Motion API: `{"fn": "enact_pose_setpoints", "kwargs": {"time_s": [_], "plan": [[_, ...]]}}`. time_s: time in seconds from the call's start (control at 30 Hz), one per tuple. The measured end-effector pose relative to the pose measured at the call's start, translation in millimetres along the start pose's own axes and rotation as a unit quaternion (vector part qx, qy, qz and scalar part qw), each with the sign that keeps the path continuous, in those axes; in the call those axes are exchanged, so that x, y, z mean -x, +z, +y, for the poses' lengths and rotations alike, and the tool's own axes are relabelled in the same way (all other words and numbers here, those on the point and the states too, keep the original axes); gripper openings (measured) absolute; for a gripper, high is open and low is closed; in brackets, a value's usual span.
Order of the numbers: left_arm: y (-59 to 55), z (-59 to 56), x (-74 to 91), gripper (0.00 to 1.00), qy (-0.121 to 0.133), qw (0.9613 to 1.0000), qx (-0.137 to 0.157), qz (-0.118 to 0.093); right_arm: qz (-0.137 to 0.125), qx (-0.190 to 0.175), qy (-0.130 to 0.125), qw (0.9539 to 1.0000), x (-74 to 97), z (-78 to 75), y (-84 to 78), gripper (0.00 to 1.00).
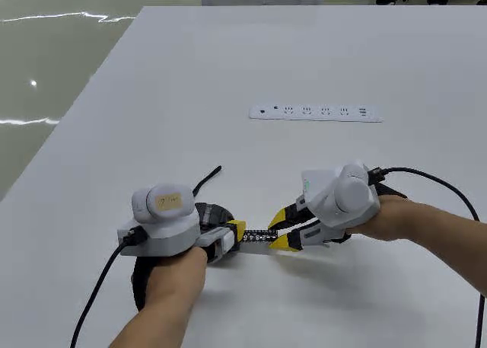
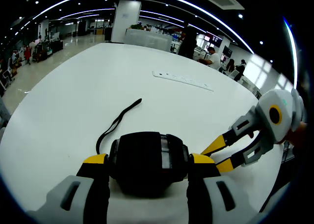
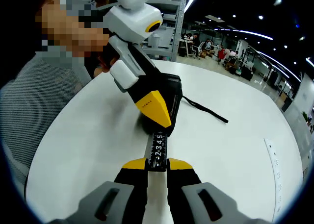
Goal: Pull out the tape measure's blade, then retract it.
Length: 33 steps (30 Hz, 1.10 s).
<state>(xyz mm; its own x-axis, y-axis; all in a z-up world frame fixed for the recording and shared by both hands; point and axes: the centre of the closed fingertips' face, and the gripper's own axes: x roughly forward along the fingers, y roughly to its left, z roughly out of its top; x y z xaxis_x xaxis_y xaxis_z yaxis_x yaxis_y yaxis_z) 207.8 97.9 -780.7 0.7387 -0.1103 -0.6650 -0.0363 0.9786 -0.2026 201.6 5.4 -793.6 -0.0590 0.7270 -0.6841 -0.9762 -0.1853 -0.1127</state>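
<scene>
Left gripper view: the left gripper is clamped around the black tape measure case, which rests on the white table. The right gripper pinches the short exposed blade (numerals legible).

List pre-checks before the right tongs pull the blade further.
1. Left tongs clamped on case: ok.
2. Right tongs pinching blade: ok.
3. Blade straight, no kink: ok; a short length is out.
4. Strap away from blade: ok, it trails off the case's far side.
5. Power strip off the pull path: ok, well away.
6. Blade lock released: cannot tell.
</scene>
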Motion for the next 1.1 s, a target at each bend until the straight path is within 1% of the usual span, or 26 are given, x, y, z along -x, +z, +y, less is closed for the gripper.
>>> {"fn": "enact_pose_setpoints", "kwargs": {"time_s": [0.03, 0.1, 0.17, 0.23, 0.3, 0.37, 0.4, 0.47, 0.57, 0.7, 0.77, 0.83, 0.9, 1.03, 1.1], "plan": [[-0.1, 0.2, -0.5, 0.6, 0.0, 1.0, 0.0, 0.0, 0.0, 0.0, 0.0, 1.0, -0.5, -0.1, 0.3, 0.14], [4.2, 2.7, -4.7, 0.6, -0.001, 1.0, -0.001, 0.001, 0.0, 0.001, 0.0, 1.0, -1.7, -0.1, 1.0, 0.14], [0.5, 0.1, 0.5, 0.6, -0.001, 1.0, 0.0, 0.0, 0.0, 0.002, 0.0, 1.0, -2.3, 0.7, 3.0, 0.14], [0.1, 0.5, -1.3, 0.6, -0.002, 1.0, -0.001, 0.001, 0.001, 0.002, 0.0, 1.0, -2.8, 1.3, 4.1, 0.14], [3.9, 2.6, -5.4, 0.6, -0.003, 1.0, -0.001, 0.001, 0.0, 0.002, 0.001, 1.0, -3.5, 1.0, 4.7, 0.14], [0.7, 0.2, -0.7, 0.6, -0.002, 1.0, -0.001, 0.001, 0.001, 0.003, 0.002, 1.0, -4.5, 0.8, 4.9, 0.14], [0.2, 0.8, -2.5, 0.6, -0.002, 1.0, -0.001, 0.001, 0.001, 0.003, 0.002, 1.0, -4.8, 0.8, 5.2, 0.14], [-0.2, 0.8, -2.6, 0.6, -0.002, 1.0, -0.001, 0.001, 0.001, 0.003, 0.002, 1.0, -5.7, 0.5, 5.7, 0.14], [-0.7, -0.9, 1.9, 0.6, -0.002, 1.0, -0.001, 0.002, 0.001, 0.004, 0.003, 1.0, -7.0, 0.5, 6.4, 0.14], [-0.2, -0.9, 0.7, 0.6, -0.003, 1.0, 0.0, 0.002, -0.001, 0.003, 0.003, 1.0, -8.9, 0.3, 7.6, 0.14], [1.1, 5.3, -6.2, 0.6, -0.002, 1.0, -0.001, 0.002, -0.001, 0.003, 0.003, 1.0, -10.0, 0.3, 8.1, 0.14], [2.8, 0.8, -2.9, 0.6, -0.004, 1.0, 0.0, 0.002, -0.001, 0.004, 0.003, 1.0, -10.8, 0.8, 9.6, 0.14], [0.7, -1.5, 1.8, 0.6, -0.004, 1.0, 0.0, 0.003, -0.001, 0.004, 0.004, 1.0, -11.2, 1.2, 10.9, 0.14], [0.2, -1.1, 1.8, 0.6, -0.003, 1.0, 0.001, 0.002, 0.0, 0.006, 0.005, 1.0, -12.4, 1.4, 12.9, 0.14], [4.2, 1.1, -4.0, 0.6, -0.004, 1.0, 0.0, 0.003, 0.0, 0.005, 0.005, 1.0, -13.4, 1.3, 13.3, 0.14]]}}
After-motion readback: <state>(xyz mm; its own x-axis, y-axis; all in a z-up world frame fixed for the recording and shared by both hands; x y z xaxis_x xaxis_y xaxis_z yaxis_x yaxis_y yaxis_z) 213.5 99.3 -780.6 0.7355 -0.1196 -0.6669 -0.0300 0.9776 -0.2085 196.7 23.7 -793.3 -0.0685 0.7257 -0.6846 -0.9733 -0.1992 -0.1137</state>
